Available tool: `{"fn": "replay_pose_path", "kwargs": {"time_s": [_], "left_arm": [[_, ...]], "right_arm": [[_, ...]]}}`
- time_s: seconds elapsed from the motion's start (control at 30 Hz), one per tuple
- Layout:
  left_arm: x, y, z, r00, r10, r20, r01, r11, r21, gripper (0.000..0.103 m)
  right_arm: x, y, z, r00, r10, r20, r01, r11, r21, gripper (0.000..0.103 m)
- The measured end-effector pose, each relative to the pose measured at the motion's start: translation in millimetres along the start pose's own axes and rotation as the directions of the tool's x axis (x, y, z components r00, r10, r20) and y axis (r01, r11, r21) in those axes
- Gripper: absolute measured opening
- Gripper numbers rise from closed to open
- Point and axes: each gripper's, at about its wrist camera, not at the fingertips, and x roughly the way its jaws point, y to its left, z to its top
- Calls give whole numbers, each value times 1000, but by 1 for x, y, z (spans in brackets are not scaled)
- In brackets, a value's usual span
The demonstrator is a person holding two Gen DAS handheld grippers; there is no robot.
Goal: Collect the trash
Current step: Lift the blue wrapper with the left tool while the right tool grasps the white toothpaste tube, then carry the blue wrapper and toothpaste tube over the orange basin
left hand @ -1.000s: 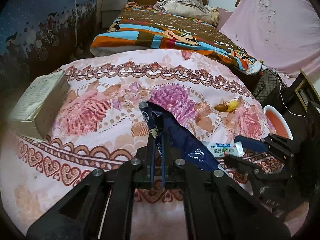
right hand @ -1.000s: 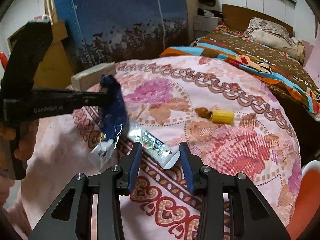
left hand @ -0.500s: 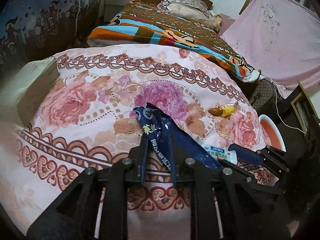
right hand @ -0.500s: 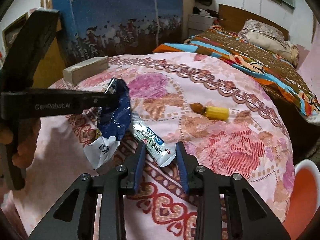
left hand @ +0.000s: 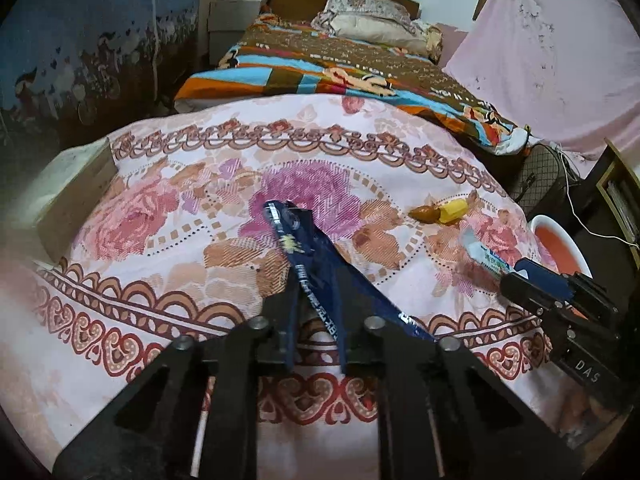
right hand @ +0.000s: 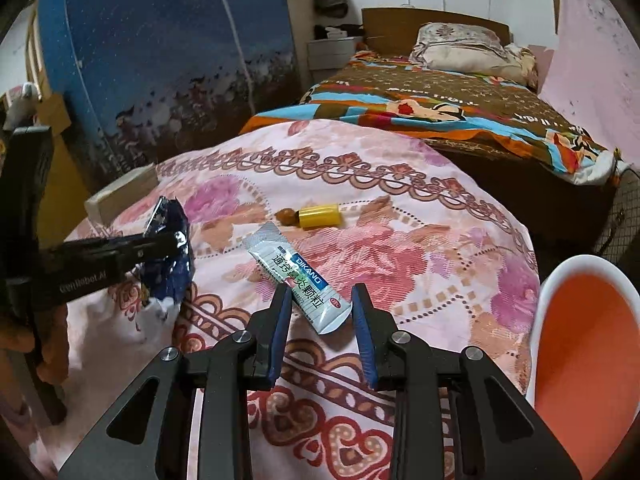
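Pinching a dark blue wrapper (left hand: 316, 276) between pressed-together pads, left tool (left hand: 314, 312) held above the floral bedspread (left hand: 160, 216). Right tool (right hand: 320, 312) straddling a white sachet (right hand: 298, 280), its pads apart and not touching it, sachet lying flat on the bedspread. Farther out, a yellow-capped brown bottle (right hand: 314, 216) on its side; orange bin (right hand: 584, 344) at right, beside the bed.

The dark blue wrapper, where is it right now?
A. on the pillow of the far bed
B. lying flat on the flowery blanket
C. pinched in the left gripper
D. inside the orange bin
C: the left gripper is shut on the dark blue wrapper, and the right wrist view shows that wrapper hanging from its fingers above the flowery blanket.
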Motion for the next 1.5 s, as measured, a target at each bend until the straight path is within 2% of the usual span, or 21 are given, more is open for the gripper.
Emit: {"fn": "replay_pose_path", "kwargs": {"time_s": [0.1,0.33,0.47,0.63,0.7,0.83,0.97,1.1,1.2,1.23,1.33,1.4,1.5], "left_arm": [[-6,1,-1,999,-36,26,37,999,-25,0],[-33,-17,-7,987,-28,158,21,999,45,0],[-44,-29,-9,978,-33,208,17,997,75,0],[-58,-44,-11,958,-43,283,12,994,110,0],[-67,-51,-11,943,-64,328,23,992,127,0],[-84,-67,-13,903,-115,414,52,986,161,0],[-100,-89,-10,856,-175,487,79,974,211,0],[-110,-115,-6,803,-247,542,113,956,270,0],[-113,-138,-3,771,-308,558,142,937,320,0],[-114,-144,-4,761,-322,564,147,931,334,0],[-115,-168,-4,727,-381,571,169,906,389,0],[-115,-178,-6,713,-414,566,187,890,415,0],[-111,-197,-8,697,-456,553,201,865,461,0]], "right_arm": [[-3,0,-1,1000,-4,15,4,1000,6,28],[-15,0,-4,997,5,82,-5,1000,9,28],[-28,-1,-6,989,2,146,-4,1000,15,28],[-47,-6,-9,968,-13,249,2,999,43,28],[-57,-8,-11,953,-18,304,2,998,55,28],[-81,-13,-15,904,-41,426,4,996,86,28],[-111,-22,-22,823,-84,563,17,992,122,28],[-138,-35,-29,741,-154,654,45,983,181,28],[-155,-46,-34,689,-208,695,71,973,221,28],[-162,-51,-37,665,-234,709,82,967,242,28],[-175,-62,-43,623,-291,726,113,952,285,28],[-184,-72,-49,590,-340,732,138,936,324,28],[-194,-87,-58,561,-403,723,167,910,379,28]]}}
